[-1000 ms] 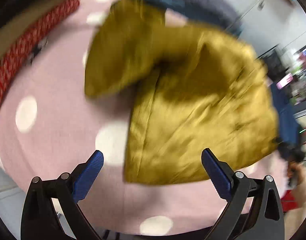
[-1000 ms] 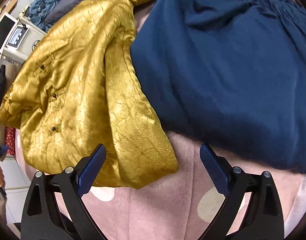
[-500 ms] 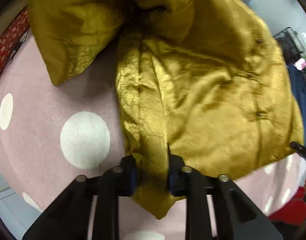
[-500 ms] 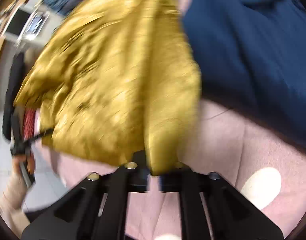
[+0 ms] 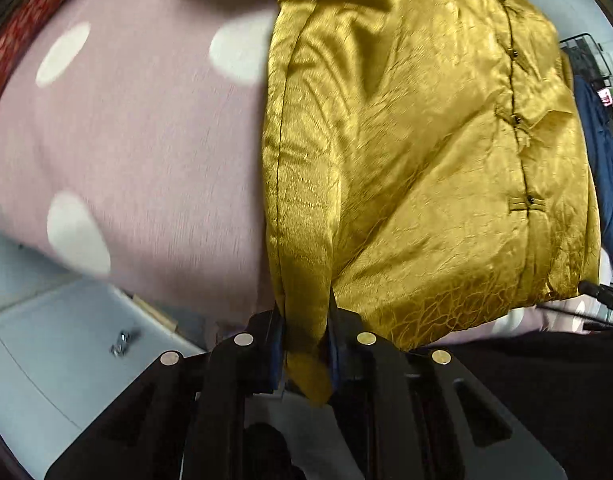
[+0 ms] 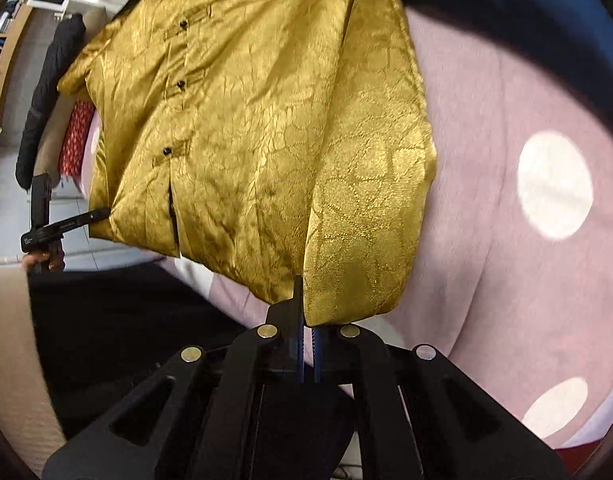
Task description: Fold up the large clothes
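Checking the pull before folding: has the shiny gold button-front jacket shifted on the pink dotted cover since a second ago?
Yes. The gold jacket has slid off the navy garment toward the camera.

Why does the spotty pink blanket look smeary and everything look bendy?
Left wrist view: the pink blanket smears with motion blur, its dots stretched; the gold jacket glints. Right wrist view: fisheye curves the edges, and the blanket's white dot is soft.

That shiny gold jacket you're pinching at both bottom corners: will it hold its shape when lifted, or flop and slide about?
The gold jacket probably flops: it already sags in creases between the left gripper and right gripper. Its glossy sheen suggests it is slippery on the pink spotted cover. It looks light.
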`<state>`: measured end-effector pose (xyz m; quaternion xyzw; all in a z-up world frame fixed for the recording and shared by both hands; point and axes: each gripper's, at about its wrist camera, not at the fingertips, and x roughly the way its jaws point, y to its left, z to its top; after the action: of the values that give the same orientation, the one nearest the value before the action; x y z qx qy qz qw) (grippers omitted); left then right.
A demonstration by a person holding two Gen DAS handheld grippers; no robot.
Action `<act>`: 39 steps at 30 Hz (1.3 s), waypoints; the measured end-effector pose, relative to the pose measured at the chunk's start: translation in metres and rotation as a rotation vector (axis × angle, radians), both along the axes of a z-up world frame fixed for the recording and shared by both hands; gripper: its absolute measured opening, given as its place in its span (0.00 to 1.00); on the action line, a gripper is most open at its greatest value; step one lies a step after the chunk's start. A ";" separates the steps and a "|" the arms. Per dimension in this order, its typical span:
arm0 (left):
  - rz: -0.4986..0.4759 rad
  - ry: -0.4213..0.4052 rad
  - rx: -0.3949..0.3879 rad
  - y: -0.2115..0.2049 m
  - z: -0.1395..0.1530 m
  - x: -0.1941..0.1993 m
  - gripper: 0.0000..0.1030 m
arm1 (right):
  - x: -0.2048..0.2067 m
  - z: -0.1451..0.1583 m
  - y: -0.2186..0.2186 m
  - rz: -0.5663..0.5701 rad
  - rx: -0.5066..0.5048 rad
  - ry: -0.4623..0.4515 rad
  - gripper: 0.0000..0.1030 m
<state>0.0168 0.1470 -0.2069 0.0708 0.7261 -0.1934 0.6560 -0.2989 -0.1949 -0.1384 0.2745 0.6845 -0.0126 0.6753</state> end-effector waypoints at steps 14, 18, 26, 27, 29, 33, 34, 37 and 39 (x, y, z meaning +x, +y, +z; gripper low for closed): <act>-0.032 -0.241 -0.044 -0.015 0.085 0.033 0.72 | 0.011 0.023 -0.036 -0.062 -0.144 0.052 0.44; -0.045 -0.341 -0.076 -0.039 0.121 0.067 0.76 | 0.043 0.066 -0.075 -0.168 -0.178 -0.102 0.54; -0.063 -0.419 -0.129 -0.104 0.132 0.110 0.77 | 0.149 0.096 -0.119 -0.239 -0.202 -0.283 0.56; -0.067 -0.411 -0.139 -0.109 0.132 0.108 0.77 | 0.161 0.098 -0.125 -0.246 -0.233 -0.289 0.56; -0.072 -0.390 -0.146 -0.119 0.126 0.103 0.77 | 0.187 0.098 -0.143 -0.268 -0.307 -0.285 0.56; -0.063 -0.335 -0.133 -0.135 0.103 0.082 0.77 | 0.229 0.092 -0.191 -0.348 -0.409 -0.262 0.56; -0.062 -0.320 -0.129 -0.138 0.098 0.077 0.77 | 0.240 0.089 -0.204 -0.370 -0.429 -0.248 0.56; -0.062 -0.289 -0.115 -0.145 0.090 0.064 0.77 | 0.274 0.066 -0.223 -0.386 -0.438 -0.200 0.56; -0.059 -0.278 -0.111 -0.148 0.087 0.059 0.77 | 0.293 0.049 -0.226 -0.371 -0.468 -0.155 0.56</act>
<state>0.0757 -0.0010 -0.1197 0.0816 0.6141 -0.2408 0.7472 -0.0057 -0.4206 -0.0893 0.2321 0.5476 -0.2718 0.7566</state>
